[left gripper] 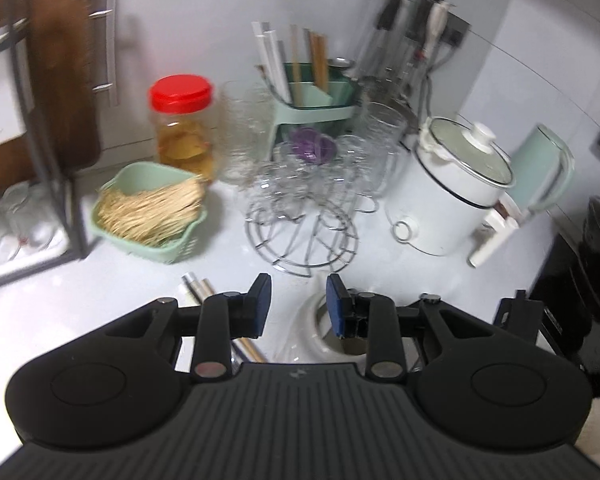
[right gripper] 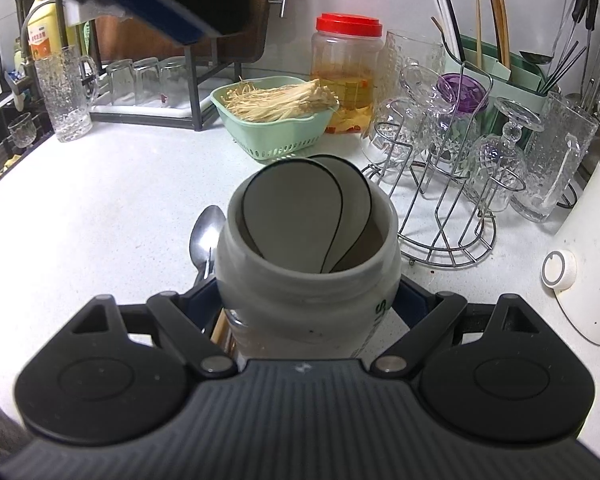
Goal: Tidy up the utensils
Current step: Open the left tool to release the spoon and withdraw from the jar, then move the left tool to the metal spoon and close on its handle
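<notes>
Right wrist view: the right hand-held gripper (right gripper: 308,300) is clamped on a pale ceramic jar (right gripper: 306,280), its two fingers pressed against the jar's opposite sides. The jar stands upright on the white bench (right gripper: 120,208) and contains two flat grey spoon-like utensils (right gripper: 296,216) with dark edges, leaning toward the jar's far rim. A metal spoon (right gripper: 205,236) lies on the bench just left of the jar, its bowl pointing away from the camera. Beyond the jar sits a green basket (right gripper: 284,136) filled with pale enoki mushrooms (right gripper: 280,100); behind the basket stands a red-lidded plastic jar (right gripper: 348,76). To the right of the jar, a wire rack (right gripper: 444,216) carries inverted glasses, and behind the rack a green holder (right gripper: 512,80) keeps chopsticks upright. A blurred dark gripper part (right gripper: 160,4) crosses the upper left corner.

Left wrist view: the left hand-held gripper (left gripper: 298,306) has its blue-padded fingers (left gripper: 260,308) apart, with nothing between them. It hangs above the jar's rim (left gripper: 312,320), which shows partly below the fingers. Chopsticks (left gripper: 200,292) lie on the bench just left of the jar. A white cooker (left gripper: 452,196) stands right of the rack.
</notes>
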`<state>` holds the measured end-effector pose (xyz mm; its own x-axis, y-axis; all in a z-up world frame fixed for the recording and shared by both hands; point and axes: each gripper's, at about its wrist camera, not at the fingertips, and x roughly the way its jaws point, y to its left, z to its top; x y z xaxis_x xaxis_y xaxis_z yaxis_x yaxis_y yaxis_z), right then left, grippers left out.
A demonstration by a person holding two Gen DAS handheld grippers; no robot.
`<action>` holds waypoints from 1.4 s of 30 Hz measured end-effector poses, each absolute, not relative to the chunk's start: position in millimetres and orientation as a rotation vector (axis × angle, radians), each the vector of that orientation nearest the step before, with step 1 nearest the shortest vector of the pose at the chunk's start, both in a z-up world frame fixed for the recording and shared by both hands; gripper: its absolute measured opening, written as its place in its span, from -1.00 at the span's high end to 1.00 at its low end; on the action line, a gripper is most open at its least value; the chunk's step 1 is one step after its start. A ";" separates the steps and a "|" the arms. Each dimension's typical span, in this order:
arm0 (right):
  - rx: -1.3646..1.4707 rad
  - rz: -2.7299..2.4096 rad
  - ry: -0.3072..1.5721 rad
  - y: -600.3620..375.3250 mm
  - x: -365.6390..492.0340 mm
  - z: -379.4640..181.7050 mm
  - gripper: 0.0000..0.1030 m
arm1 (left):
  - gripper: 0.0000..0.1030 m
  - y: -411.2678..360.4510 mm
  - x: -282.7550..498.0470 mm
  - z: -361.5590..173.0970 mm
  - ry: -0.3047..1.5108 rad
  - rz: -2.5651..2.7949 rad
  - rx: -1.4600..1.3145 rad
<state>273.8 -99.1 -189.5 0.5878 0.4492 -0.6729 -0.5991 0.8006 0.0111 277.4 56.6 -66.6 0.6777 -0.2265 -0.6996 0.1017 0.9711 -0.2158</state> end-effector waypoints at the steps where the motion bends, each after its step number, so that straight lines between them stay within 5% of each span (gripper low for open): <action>1: -0.226 0.613 0.717 -98.9 273.5 -189.6 -0.77 | 0.33 60.9 275.3 -68.3 0.807 -0.172 -0.175; 23: -0.196 0.505 0.767 -110.3 281.0 -187.7 -0.77 | 0.33 145.6 226.4 -160.7 0.903 -0.013 -0.475; 42: -0.179 0.483 0.787 -111.4 283.0 -187.6 -0.77 | 0.34 150.3 307.6 -237.0 0.934 -0.122 -0.531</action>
